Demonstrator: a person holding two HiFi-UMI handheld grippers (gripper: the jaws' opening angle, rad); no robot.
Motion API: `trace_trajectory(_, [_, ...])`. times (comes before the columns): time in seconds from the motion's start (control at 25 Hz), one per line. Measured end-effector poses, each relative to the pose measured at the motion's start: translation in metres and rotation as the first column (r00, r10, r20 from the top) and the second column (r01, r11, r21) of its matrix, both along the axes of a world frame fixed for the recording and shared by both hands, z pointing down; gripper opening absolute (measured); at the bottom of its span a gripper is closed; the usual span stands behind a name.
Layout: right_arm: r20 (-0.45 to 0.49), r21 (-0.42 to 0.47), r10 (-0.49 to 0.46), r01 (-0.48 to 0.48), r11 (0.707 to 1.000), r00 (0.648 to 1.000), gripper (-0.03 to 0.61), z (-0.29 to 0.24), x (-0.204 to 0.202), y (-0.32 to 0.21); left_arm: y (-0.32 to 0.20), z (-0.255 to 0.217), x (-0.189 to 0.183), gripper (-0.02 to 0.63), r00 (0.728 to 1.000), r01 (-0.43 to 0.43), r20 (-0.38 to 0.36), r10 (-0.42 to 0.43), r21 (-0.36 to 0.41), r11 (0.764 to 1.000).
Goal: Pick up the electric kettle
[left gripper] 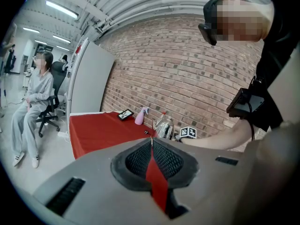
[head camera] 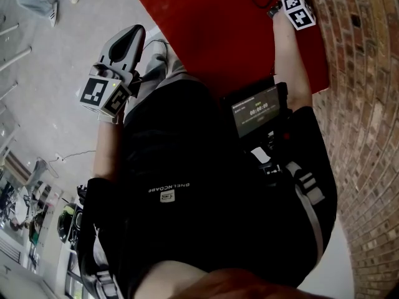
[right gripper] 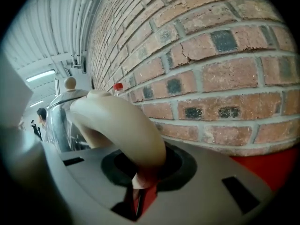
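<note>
The electric kettle (left gripper: 164, 128) is polished steel with a thin curved spout and stands on the red table (left gripper: 103, 130) by the brick wall. In the right gripper view its steel body (right gripper: 63, 121) and round lid knob (right gripper: 70, 83) are close at the left. Its cream handle (right gripper: 122, 121) arches down between the pads. My right gripper (right gripper: 140, 175) is shut on that handle. Its marker cube (head camera: 298, 9) shows at the top right of the head view. My left gripper (left gripper: 151, 142) is shut and empty, held off the table's left edge and well away from the kettle.
A pink spray bottle (left gripper: 139, 117) and a small dark tablet (left gripper: 125, 114) sit on the table beyond the kettle. A red-capped bottle (right gripper: 119, 86) stands behind the kettle. The brick wall (right gripper: 211, 69) runs along the table's right side. A person sits on a chair (left gripper: 35, 111) at far left.
</note>
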State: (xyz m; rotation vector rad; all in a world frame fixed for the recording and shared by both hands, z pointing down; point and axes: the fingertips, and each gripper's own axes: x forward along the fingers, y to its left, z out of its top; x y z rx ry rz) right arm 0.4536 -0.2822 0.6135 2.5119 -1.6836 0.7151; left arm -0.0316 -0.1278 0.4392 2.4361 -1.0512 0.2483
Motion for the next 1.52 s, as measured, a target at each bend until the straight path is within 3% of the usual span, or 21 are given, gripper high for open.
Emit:
trace_trajectory(0.92, [0.065, 0.068, 0.058, -0.062, 0.996, 0.996, 0.084, -0.022, 0.01, 0.003, -0.006, 0.006, 0.006, 0.006, 1.0, -0.021, -0.017, 0.021, 0.008, 1.0])
trace_trajectory(1.52, [0.087, 0.167, -0.006, -0.008, 0.986, 0.996, 0.083, -0.095, -0.04, 0.011, -0.01, -0.025, -0.01, 0.006, 0.993, -0.104, -0.045, 0.107, 0.067, 0.992])
